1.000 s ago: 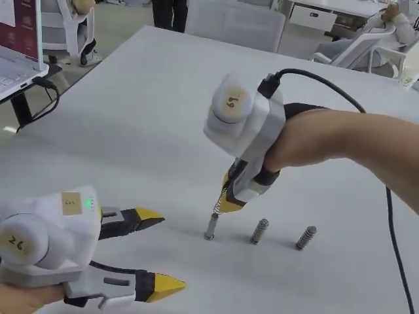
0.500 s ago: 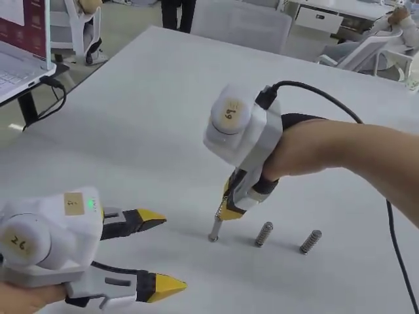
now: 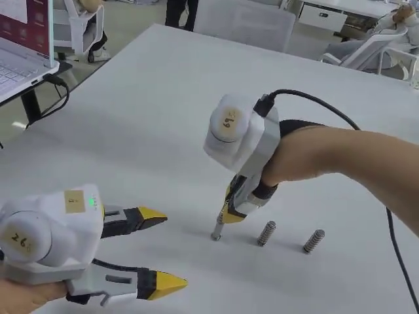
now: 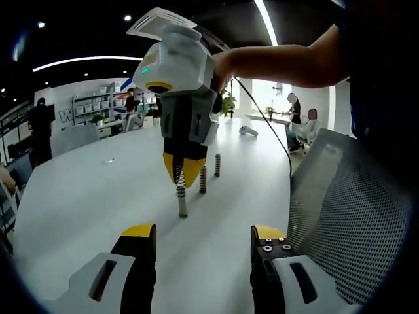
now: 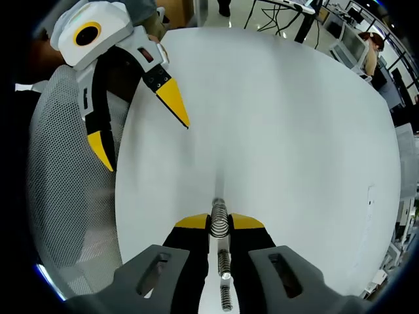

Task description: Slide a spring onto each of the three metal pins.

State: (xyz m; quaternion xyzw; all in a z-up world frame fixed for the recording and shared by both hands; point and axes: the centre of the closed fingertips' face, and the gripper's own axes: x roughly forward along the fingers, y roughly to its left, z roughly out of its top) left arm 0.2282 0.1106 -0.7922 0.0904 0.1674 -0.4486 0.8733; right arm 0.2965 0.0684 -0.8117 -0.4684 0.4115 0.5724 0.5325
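Three metal pins stand in a row on the white table [image 3: 150, 118]. The middle pin [image 3: 266, 233] and the right pin [image 3: 314, 241] each carry a spring. My right gripper [image 3: 226, 213] is shut on a third spring [image 4: 178, 178], held upright just over the bare left pin [image 3: 216, 230] with its lower end at the pin's top. In the right gripper view the spring [image 5: 219, 226] sits between the yellow tips [image 5: 219, 221]. My left gripper [image 3: 167, 250] stands open and holds nothing at the near left, a hand's width from the pins; its jaws [image 4: 203, 234] face the left pin [image 4: 182, 206].
A black cable [image 3: 340, 118] trails from the right gripper over the person's forearm. A laptop [image 3: 19, 46] stands on a stand at the far left, and office chairs [image 3: 242, 23] line the table's far edge. The table surface around the pins is bare.
My right gripper has come down a little with the spring, bringing its lower end onto the top of the left pin. The left gripper has stayed put, open.
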